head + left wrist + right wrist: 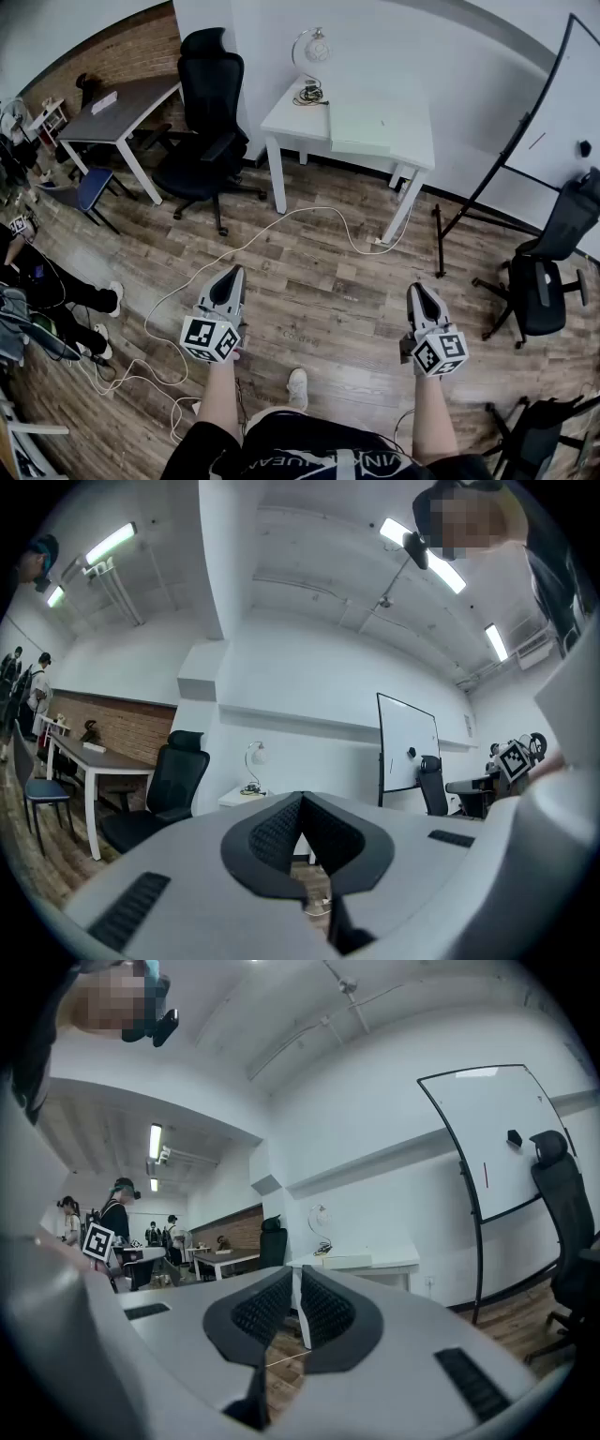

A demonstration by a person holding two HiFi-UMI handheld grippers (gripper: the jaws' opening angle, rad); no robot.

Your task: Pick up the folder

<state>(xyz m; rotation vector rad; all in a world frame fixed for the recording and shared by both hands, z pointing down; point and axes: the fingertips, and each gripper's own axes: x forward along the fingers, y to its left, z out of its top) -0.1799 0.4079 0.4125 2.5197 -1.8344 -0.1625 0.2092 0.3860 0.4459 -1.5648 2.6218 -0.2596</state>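
A pale green folder lies flat on the white table at the far side of the room, and shows again in the right gripper view. My left gripper and right gripper are held level over the wooden floor, well short of the table. Both point toward it. The left gripper's jaws meet at the tip with nothing in them. The right gripper is likewise shut and empty.
A desk lamp stands at the table's back left. A black office chair sits left of the table, beside a grey desk. A whiteboard and another chair stand at right. A white cable runs across the floor.
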